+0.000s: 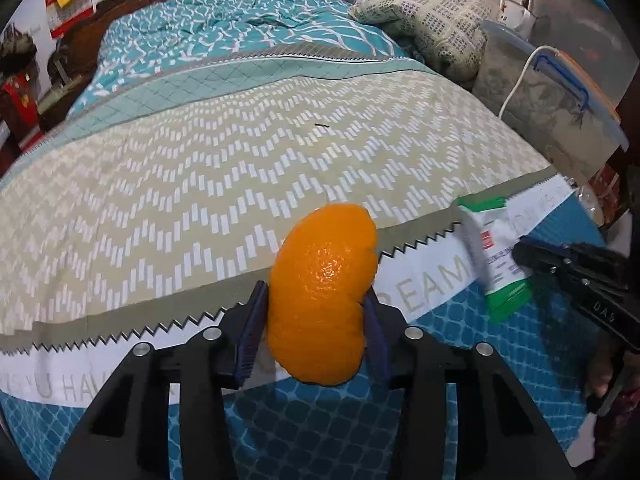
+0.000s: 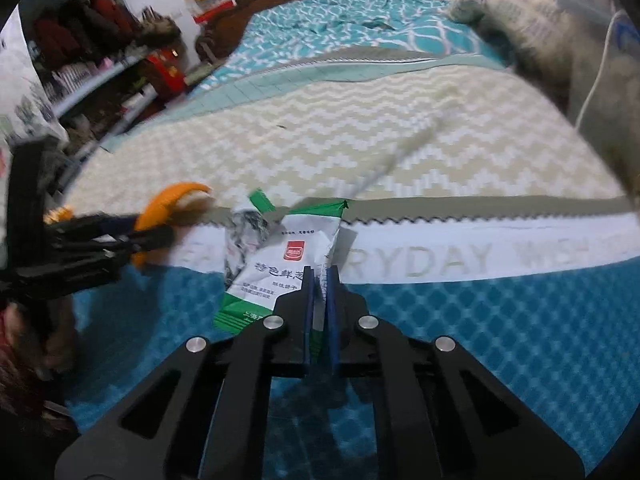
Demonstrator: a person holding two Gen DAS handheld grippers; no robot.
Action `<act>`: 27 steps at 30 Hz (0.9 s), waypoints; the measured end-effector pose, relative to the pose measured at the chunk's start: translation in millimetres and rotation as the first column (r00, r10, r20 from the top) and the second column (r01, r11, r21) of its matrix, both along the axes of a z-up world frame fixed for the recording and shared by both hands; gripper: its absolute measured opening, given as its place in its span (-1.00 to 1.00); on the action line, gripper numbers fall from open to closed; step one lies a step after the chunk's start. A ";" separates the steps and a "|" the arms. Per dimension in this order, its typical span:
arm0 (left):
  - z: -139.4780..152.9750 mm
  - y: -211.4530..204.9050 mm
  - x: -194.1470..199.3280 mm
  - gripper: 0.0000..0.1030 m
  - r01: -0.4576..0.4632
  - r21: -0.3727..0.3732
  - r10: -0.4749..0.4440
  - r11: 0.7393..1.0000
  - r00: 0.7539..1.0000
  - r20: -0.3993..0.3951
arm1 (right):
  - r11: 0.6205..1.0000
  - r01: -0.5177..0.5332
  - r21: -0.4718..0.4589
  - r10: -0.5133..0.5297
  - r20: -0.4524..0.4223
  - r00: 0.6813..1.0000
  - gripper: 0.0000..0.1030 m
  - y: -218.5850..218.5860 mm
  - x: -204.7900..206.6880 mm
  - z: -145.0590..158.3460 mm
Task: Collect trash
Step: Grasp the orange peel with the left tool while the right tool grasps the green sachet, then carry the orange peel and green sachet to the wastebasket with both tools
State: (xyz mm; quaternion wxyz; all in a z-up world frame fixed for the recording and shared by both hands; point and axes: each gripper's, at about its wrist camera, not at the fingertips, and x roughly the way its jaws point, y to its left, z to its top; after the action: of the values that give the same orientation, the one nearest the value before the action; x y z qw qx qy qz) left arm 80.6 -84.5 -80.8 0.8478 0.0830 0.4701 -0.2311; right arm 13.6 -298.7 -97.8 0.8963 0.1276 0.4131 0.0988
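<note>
An orange peel [image 1: 324, 280] stands upright between the blue pads of my left gripper [image 1: 316, 292], which is shut on it just above the bed's front edge. To the right, my right gripper [image 1: 520, 254] is shut on a green and white snack wrapper [image 1: 492, 248]. In the right wrist view the wrapper [image 2: 276, 264] is pinched at its lower right side by the right gripper [image 2: 320, 270], and it sticks out up and to the left. The left gripper [image 2: 160, 232] with the peel [image 2: 168, 200] appears blurred at the left.
Both grippers hover over a bed with a beige zigzag blanket [image 1: 240, 168] and a teal sheet [image 2: 480, 320]. A patterned pillow [image 1: 432, 20] lies at the far right. Clear storage boxes [image 1: 560, 112] and a white cable [image 1: 516, 80] stand beside the bed's right side. A cluttered shelf [image 2: 100, 60] is at the left.
</note>
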 end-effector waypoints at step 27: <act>22.1 -140.8 -25.3 -0.20 0.306 -0.180 -0.334 0.935 0.931 -0.149 | 0.893 0.259 0.368 -0.307 0.078 0.948 -0.84 -140.9 -77.6 13.4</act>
State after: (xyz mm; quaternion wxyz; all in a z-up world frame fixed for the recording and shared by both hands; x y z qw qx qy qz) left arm 55.3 -225.3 -58.6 0.7574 0.0723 0.5044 -0.4083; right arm -64.1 -439.6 -84.4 0.8891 0.3385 0.3044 0.0480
